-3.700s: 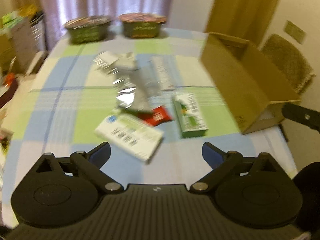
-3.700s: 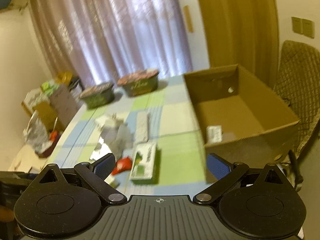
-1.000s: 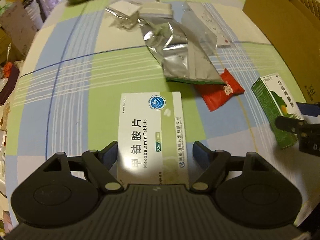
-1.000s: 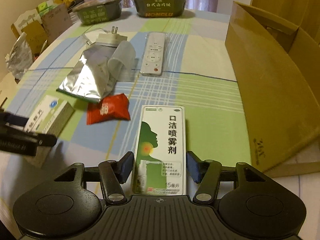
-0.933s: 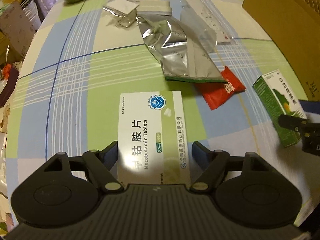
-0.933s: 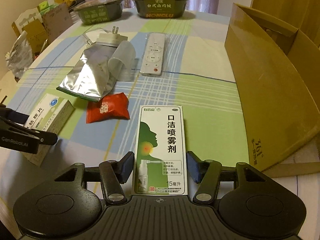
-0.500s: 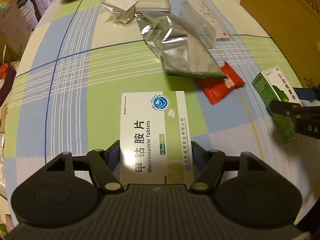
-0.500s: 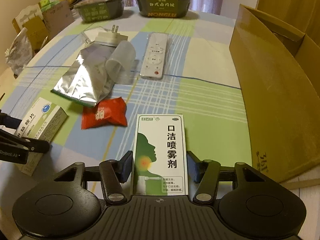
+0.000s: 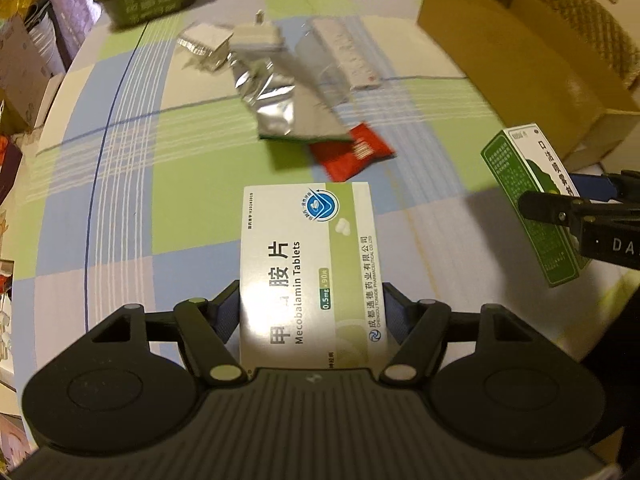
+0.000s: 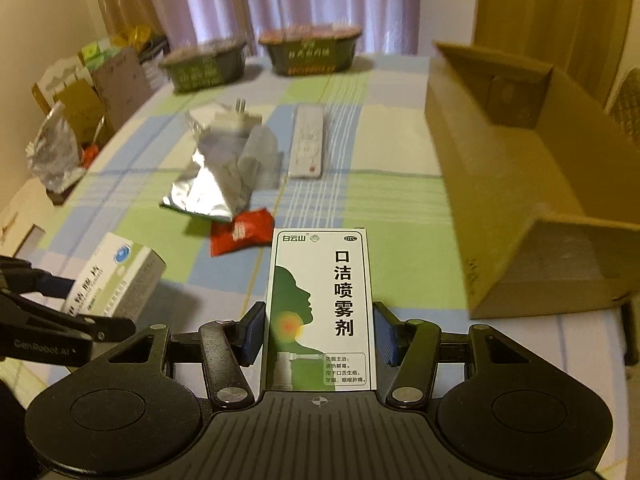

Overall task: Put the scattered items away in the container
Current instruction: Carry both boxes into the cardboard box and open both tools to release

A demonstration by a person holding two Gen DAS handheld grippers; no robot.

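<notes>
Left wrist view: left gripper pinches a white-and-green tablet box, lifted off the table, well short of the cardboard box.
Right wrist view: right gripper clamps a green spray carton beside the cardboard box.
Progress: early; nothing visibly deposited.
Remaining: foil pouch, red packet, remote, plug, all left of the cardboard box.
Condition: both cartons undented.

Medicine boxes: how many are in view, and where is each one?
2. The Mecobalamin tablet box is clamped in the left gripper; the green throat-spray box is clamped in the right gripper. The cardboard box may hide more.
</notes>
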